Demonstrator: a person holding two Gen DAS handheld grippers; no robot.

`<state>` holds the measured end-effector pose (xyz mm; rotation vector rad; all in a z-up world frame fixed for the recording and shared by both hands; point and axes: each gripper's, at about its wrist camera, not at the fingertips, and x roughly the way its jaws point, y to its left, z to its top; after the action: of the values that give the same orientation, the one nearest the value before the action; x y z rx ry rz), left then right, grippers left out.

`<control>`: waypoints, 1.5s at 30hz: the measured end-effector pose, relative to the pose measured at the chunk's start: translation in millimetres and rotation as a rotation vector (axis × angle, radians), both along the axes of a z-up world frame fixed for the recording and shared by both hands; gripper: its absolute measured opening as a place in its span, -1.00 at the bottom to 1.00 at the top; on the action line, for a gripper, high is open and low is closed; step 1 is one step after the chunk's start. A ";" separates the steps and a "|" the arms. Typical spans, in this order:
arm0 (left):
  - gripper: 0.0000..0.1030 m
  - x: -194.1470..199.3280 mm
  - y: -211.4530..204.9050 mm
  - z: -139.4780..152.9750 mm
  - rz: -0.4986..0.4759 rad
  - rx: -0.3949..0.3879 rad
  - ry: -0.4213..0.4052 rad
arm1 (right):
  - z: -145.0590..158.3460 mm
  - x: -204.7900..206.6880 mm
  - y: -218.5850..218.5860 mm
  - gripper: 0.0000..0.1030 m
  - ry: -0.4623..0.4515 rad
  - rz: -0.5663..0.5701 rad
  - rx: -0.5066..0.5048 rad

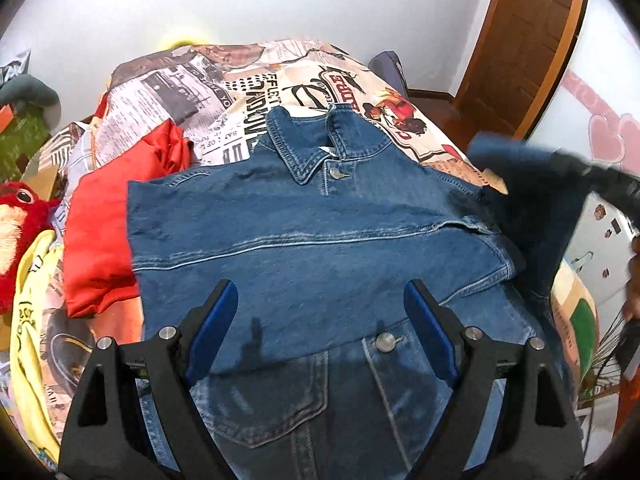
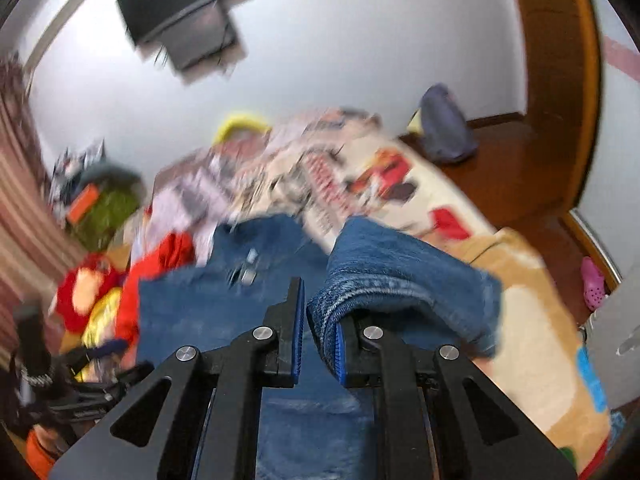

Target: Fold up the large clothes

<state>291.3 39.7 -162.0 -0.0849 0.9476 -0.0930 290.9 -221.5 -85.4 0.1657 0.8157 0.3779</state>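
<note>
Denim jacket [image 1: 304, 220], bed: right gripper [image 2: 320, 320] clenched on sleeve [image 2: 400, 276]; lay flat across chest. Left gripper [image 1: 320, 320] released, hovering.

A home bedroom: printed bedspread [image 1: 304, 80], plush toy [image 1: 20, 220], wooden door [image 1: 520, 40].

Left wrist: you look down close over the denim jacket [image 1: 320, 232].
Right wrist: low, tilted, blurred.
Shared: jacket, bed [image 2: 520, 320].
</note>
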 end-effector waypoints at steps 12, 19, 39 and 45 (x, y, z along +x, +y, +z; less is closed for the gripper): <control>0.65 -19.0 20.2 -16.5 0.019 -0.022 0.034 | -62.9 -20.3 56.4 -0.56 0.196 0.152 -0.150; 0.65 -7.7 7.3 -8.3 -0.013 -0.018 0.023 | -39.7 -34.3 31.8 -0.13 0.145 0.136 -0.114; 0.70 70.0 -210.3 -3.9 -0.513 0.193 -0.007 | -78.6 -23.3 -99.6 -0.06 0.219 -0.193 -0.069; 0.06 99.4 -216.8 -36.4 -0.493 0.169 0.101 | -97.4 -15.5 -90.5 -0.06 0.261 -0.144 -0.078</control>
<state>390.7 -177.1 -198.4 0.3055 1.0581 -0.4661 275.4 -312.0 -182.8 0.2028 1.0672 0.1898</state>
